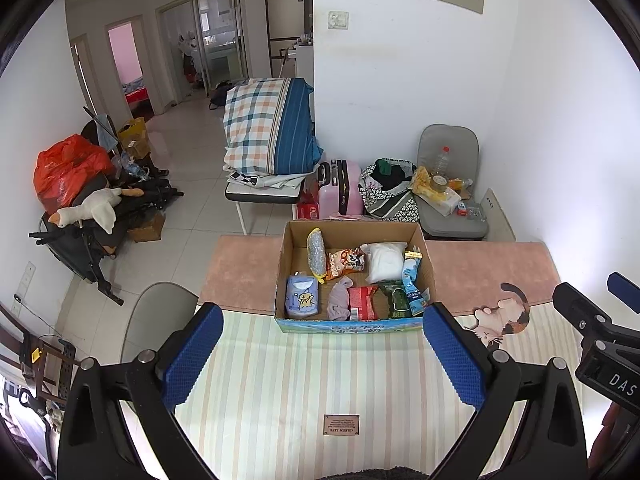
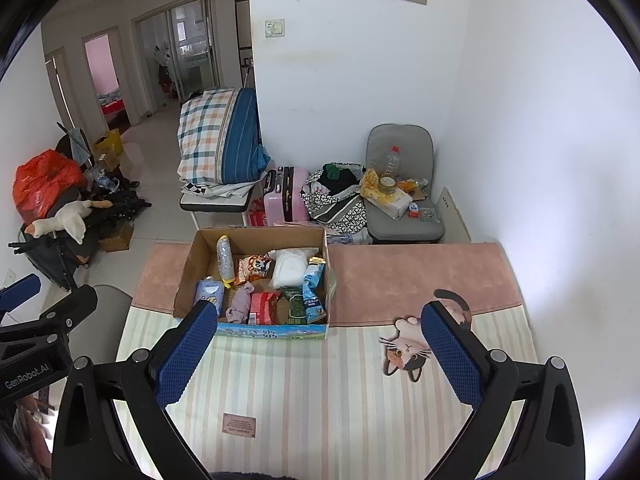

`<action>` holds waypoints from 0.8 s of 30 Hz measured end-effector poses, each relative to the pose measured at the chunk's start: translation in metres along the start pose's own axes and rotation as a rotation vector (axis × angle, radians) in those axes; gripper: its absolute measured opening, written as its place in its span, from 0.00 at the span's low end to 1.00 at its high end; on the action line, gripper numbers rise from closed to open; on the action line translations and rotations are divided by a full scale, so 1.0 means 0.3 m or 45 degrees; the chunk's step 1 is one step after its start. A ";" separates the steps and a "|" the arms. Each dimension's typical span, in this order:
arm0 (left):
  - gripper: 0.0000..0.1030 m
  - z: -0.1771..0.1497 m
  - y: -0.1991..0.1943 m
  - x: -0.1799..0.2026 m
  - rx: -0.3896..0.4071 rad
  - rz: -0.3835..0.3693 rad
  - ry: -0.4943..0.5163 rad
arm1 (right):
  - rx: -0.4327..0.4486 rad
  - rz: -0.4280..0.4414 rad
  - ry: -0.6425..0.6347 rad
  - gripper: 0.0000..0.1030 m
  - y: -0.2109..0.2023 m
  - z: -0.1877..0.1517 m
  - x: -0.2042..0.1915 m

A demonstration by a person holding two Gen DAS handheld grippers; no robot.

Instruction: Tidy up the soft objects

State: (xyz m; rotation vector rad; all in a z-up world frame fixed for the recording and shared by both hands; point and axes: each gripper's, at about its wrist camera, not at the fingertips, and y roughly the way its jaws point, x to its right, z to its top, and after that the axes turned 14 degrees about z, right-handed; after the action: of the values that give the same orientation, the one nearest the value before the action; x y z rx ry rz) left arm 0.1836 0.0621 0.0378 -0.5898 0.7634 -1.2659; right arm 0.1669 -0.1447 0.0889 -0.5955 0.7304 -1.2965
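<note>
Both fisheye views look down and forward over the striped mat toward the cardboard box (image 1: 352,280), from above the mat's near edge and well back from the box. The left wrist view sits almost square on the box, centred between its own fingers. The right wrist view stands to the right, so the box (image 2: 256,280) falls left of centre. Both share the box, the cat picture (image 1: 504,314) (image 2: 412,350) right of it, and the room behind.

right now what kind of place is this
Most likely a lived-in home, a dining corner off a hallway: folded bedding stacked on a bench, a pink suitcase by the wall, a cardboard box on the table.
</note>
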 end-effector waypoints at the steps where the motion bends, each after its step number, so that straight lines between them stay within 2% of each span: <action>1: 0.99 0.000 0.000 0.000 0.000 0.001 0.002 | 0.000 0.000 0.001 1.00 0.002 0.000 0.000; 24: 0.99 -0.029 0.016 0.004 -0.015 -0.004 0.001 | -0.021 -0.020 0.014 1.00 0.015 -0.017 -0.004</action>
State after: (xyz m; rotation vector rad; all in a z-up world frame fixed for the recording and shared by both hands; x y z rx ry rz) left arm 0.1799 0.0621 0.0285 -0.6000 0.7710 -1.2651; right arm 0.1656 -0.1428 0.0823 -0.6088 0.7470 -1.3102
